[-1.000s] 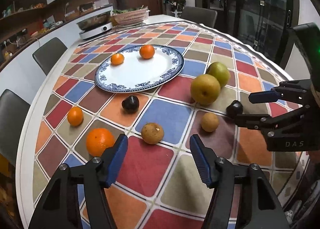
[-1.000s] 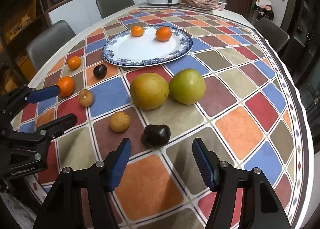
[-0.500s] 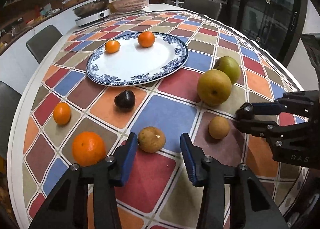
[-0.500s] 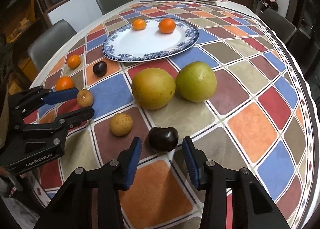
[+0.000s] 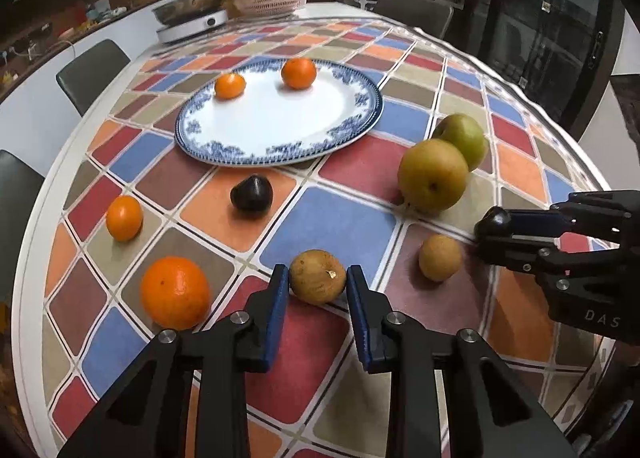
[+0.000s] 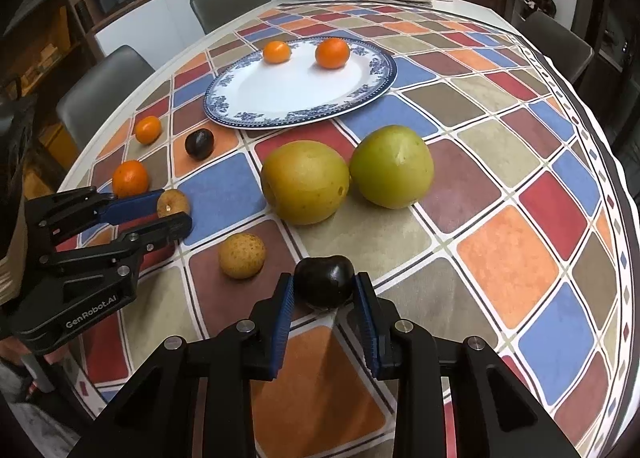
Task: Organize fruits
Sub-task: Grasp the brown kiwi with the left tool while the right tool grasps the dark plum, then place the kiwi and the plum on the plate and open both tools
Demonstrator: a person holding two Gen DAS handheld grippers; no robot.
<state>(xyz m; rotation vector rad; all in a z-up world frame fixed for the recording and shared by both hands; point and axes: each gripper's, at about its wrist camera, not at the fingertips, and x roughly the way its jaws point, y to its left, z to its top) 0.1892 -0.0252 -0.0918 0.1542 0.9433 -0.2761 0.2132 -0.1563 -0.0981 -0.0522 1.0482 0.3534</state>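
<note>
Left gripper is down at the brown fruit, blue pads on either side of it; the left pad looks to be touching, a sliver of gap shows on the right, so whether it is truly clamped is hard to call. From the right wrist view that same gripper hides most of the fruit; only its top pokes out between the fingers.

Right gripper has narrowed onto the dark plum, both pads pressed against its sides, the fruit sitting on the cloth. In the left wrist view the plum is just a dark knob at the gripper's tip, the rest covered.

The plate carries two tangerines at its far side. Off the plate: a big orange, a small orange, a second plum, a tan round fruit, and a yellow pear touching a green one, which is half hidden behind it here. The right wrist view shows the green pear whole, side by side with its neighbour.
</note>
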